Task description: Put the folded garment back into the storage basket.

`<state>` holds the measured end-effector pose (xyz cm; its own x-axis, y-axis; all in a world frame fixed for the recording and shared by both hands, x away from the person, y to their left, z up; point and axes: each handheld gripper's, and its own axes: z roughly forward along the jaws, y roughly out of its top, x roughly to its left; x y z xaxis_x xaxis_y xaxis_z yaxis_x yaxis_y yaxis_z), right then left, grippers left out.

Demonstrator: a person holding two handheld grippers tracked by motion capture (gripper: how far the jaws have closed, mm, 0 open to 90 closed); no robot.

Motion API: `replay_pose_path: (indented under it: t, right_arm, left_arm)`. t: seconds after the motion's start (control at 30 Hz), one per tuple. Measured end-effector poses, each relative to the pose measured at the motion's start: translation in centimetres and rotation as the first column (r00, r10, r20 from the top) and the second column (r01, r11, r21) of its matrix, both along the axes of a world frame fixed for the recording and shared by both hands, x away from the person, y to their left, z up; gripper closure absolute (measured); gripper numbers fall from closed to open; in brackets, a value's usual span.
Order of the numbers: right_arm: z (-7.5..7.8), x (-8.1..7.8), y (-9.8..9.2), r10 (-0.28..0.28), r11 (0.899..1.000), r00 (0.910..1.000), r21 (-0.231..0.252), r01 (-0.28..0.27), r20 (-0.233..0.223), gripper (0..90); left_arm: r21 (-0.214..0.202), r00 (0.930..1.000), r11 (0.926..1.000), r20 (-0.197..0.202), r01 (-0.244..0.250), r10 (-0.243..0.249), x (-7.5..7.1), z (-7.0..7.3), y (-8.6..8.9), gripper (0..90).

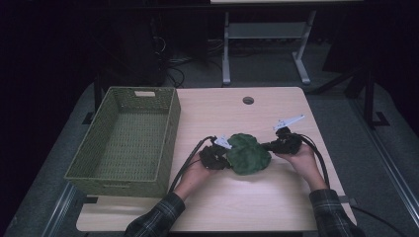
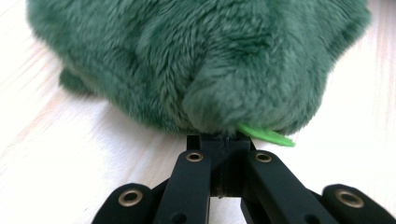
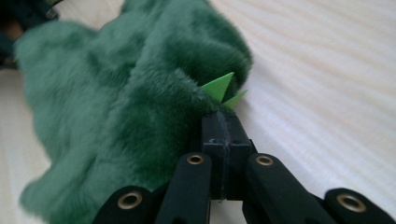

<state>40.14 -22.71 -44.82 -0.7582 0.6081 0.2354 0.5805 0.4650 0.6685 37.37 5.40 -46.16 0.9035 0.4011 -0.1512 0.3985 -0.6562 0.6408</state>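
Table from above: a fuzzy dark green plush cloth lies bunched near its middle, right of the woven green basket, with the left gripper and right gripper at either side. Left gripper view: jaws clenched on the cloth's edge. Right gripper view: jaws pinched tight on the opposite edge.

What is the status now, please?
Left gripper and right gripper both shut on green plush toy. Toy on table. Wicker basket empty, path unobstructed.
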Motion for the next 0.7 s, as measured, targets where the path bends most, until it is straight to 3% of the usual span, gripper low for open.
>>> replay_pose_path:
  t: [0.1,0.43,0.7]
  right_arm:
    - [0.0,-0.8,0.2,0.001,1.0,1.0,0.001,-0.001,-0.003,90.0]
    - [-0.3,-3.1,0.4,0.02,1.0,0.9997,-0.001,-0.02,-0.015,90.0]
    - [-0.1,-4.1,0.3,0.004,1.0,0.9999,-0.004,-0.004,0.011,89.9]
  left_arm:
    - [0.015,0.9998,0.9999,0.017,0.004,-0.004,0.3,0.1,0.4,89.6]
    - [0.005,0.9996,0.9998,0.021,-0.017,0.017,1.0,0.2,1.5,89.7]
    - [0.015,0.9996,0.9998,0.027,-0.013,0.013,1.0,0.3,1.8,88.1]
